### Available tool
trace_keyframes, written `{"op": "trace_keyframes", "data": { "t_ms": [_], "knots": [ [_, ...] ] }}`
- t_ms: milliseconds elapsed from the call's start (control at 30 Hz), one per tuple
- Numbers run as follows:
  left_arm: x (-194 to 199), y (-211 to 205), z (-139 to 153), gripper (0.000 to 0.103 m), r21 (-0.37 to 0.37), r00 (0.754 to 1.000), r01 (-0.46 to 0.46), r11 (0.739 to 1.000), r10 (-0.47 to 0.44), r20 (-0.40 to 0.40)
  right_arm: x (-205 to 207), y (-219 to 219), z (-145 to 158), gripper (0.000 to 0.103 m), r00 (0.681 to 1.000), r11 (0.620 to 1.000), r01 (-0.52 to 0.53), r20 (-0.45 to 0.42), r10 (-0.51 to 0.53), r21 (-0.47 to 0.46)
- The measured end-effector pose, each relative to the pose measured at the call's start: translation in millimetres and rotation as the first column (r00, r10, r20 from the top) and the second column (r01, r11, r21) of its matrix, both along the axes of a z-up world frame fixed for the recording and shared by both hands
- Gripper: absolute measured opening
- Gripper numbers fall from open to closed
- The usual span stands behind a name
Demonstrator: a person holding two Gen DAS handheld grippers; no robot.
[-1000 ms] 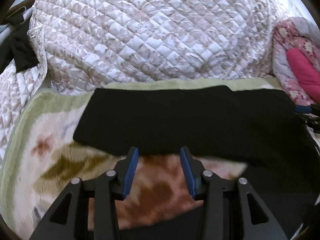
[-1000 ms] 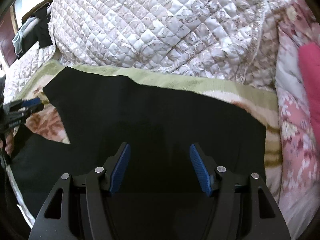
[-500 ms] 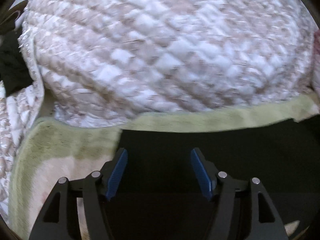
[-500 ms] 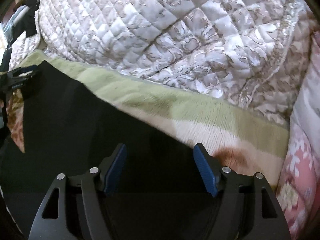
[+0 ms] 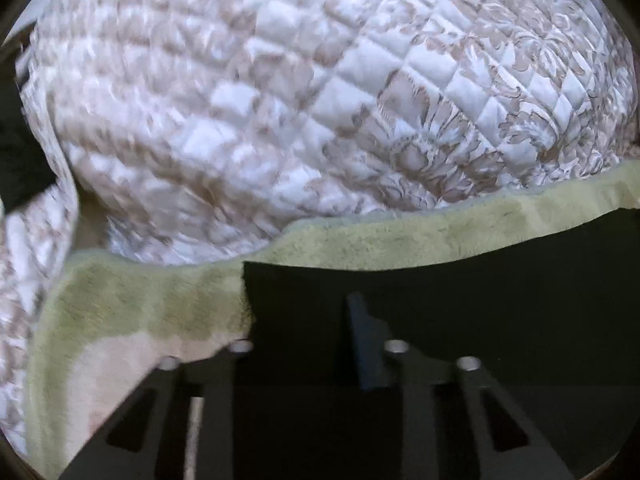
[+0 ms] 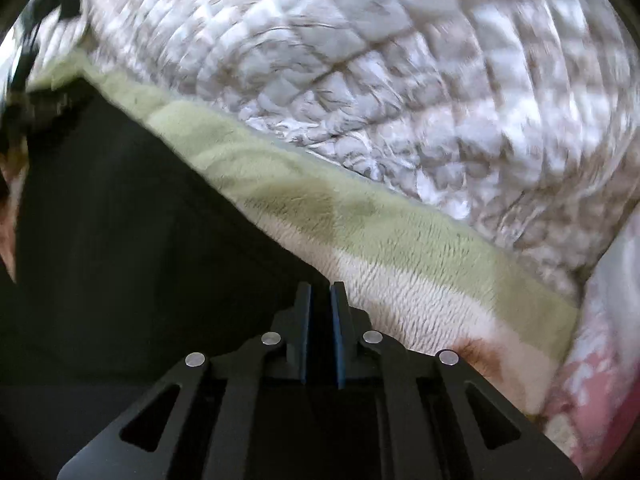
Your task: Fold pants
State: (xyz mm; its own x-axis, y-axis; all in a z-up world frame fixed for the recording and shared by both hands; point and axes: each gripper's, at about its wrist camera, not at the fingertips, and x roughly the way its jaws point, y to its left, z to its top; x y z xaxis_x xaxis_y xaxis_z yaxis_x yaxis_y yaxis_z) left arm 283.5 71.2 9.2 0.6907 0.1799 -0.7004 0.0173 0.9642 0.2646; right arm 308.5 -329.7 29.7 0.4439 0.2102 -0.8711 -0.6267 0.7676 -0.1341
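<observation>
Blurring smears most of the quilted bedspread [image 5: 304,92] in both wrist views, so its pattern is hard to read. Black pants [image 5: 460,312] lie flat on the green-edged fleece blanket [image 5: 152,304], just in front of the bedspread; dark fabric against black gripper bodies makes edges tough to separate.

Left gripper [image 5: 304,344]: only one blue pad [image 5: 366,344] shows. The other finger is buried in or under the pants' corner, so can't tell how wide it stands or whether it has cloth.

Right gripper [image 6: 320,332]: blue pads nearly together, thin dark strip of pants fabric pinched between them, at the pants edge nearest the bedspread, where black meets cream fleece.

A pink floral cover [image 6: 600,360] is cut off at the frame edge, right of the blanket. A dark blurred shape at far left of the right wrist view is unidentifiable.
</observation>
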Motion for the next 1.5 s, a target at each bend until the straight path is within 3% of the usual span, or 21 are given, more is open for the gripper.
{"op": "trace_keyframes", "data": {
  "t_ms": [67,133,233,467,567,667,800,900,967,1000,1067,1133,1267,1433,1500],
  "knots": [
    [-9,5,12,0.003,-0.035,0.999,0.002,0.999,-0.001,0.032,-9,-4,17,0.006,0.999,0.999,0.015,0.034,-0.016,0.032],
    [-22,13,28,0.003,-0.08,0.998,-0.004,0.997,0.008,0.057,-20,-8,36,0.006,0.997,0.998,0.026,0.067,-0.03,0.063],
    [-45,13,51,0.003,-0.085,0.995,0.012,0.996,-0.003,0.1,-50,-11,70,0.005,0.992,0.995,0.02,0.121,-0.032,0.102],
    [-140,30,112,0.003,-0.172,0.98,0.03,0.985,0.005,0.198,-165,-30,131,0.004,0.981,0.973,0.01,0.185,-0.054,0.229],
    [-198,40,118,0.003,-0.218,0.977,0.03,0.976,0.017,0.212,-214,-36,126,0.004,0.984,0.965,0.041,0.159,-0.085,0.26],
    [-246,48,103,0.003,-0.258,0.982,0.015,0.966,0.034,0.187,-257,-44,103,0.004,0.989,0.958,0.094,0.083,-0.121,0.272],
    [-285,49,63,0.005,-0.303,0.999,-0.025,0.953,0.032,0.018,-292,-56,49,0.004,0.976,0.942,0.213,-0.106,-0.191,0.26],
    [-304,53,41,0.006,-0.316,0.992,-0.112,0.942,0.087,-0.091,-305,-66,21,0.005,0.942,0.919,0.303,-0.226,-0.248,0.252],
    [-318,63,38,0.009,-0.355,0.984,-0.169,0.92,0.138,-0.111,-310,-73,18,0.009,0.917,0.888,0.366,-0.267,-0.295,0.277],
    [-324,68,39,0.017,-0.38,0.979,-0.198,0.904,0.166,-0.116,-315,-77,19,0.013,0.909,0.868,0.39,-0.28,-0.309,0.308],
    [-341,79,40,0.029,-0.453,0.969,-0.249,0.856,0.221,-0.114,-317,-84,22,0.034,0.897,0.835,0.422,-0.297,-0.328,0.354],
    [-359,80,40,0.036,-0.524,0.964,-0.264,0.81,0.242,-0.112,-325,-90,23,0.047,0.876,0.789,0.471,-0.309,-0.369,0.394],
    [-376,64,32,0.048,-0.632,0.971,-0.234,0.739,0.205,-0.12,-336,-101,15,0.048,0.825,0.692,0.559,-0.387,-0.411,0.457],
    [-362,45,9,0.049,-0.731,0.972,-0.231,0.642,0.13,-0.194,-333,-103,11,0.048,0.803,0.653,0.594,-0.393,-0.447,0.471],
    [-356,49,3,0.049,-0.77,0.965,-0.261,0.583,0.137,-0.223,-327,-108,8,0.048,0.786,0.618,0.618,-0.404,-0.469,0.485]
  ]
}}
